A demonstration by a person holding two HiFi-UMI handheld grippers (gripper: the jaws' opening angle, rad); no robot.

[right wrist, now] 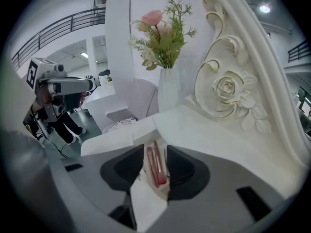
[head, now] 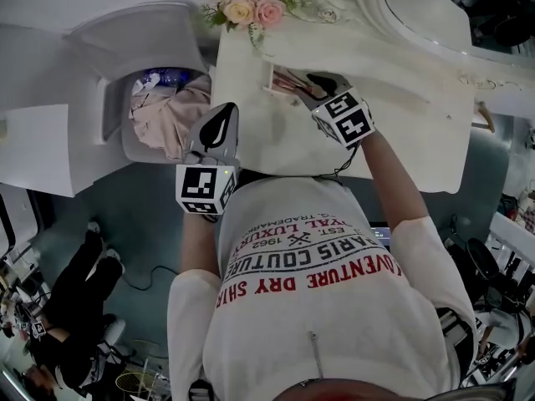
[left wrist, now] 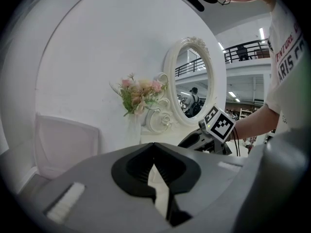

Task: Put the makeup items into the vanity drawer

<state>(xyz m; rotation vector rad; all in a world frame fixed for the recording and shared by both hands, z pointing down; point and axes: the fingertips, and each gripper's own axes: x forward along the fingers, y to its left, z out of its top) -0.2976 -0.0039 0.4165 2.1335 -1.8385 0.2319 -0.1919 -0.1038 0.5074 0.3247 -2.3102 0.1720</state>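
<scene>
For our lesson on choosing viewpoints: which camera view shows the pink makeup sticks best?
The right gripper view: the pink makeup sticks lie side by side, close up, framed by the right gripper's parted jaws. The head view shows them only small and far off, beside that gripper. The left gripper view does not show them.

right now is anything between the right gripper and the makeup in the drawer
Nothing visible. The pink makeup sticks lie in the open drawer, directly between the right gripper's open fingers, with nothing over them.
</scene>
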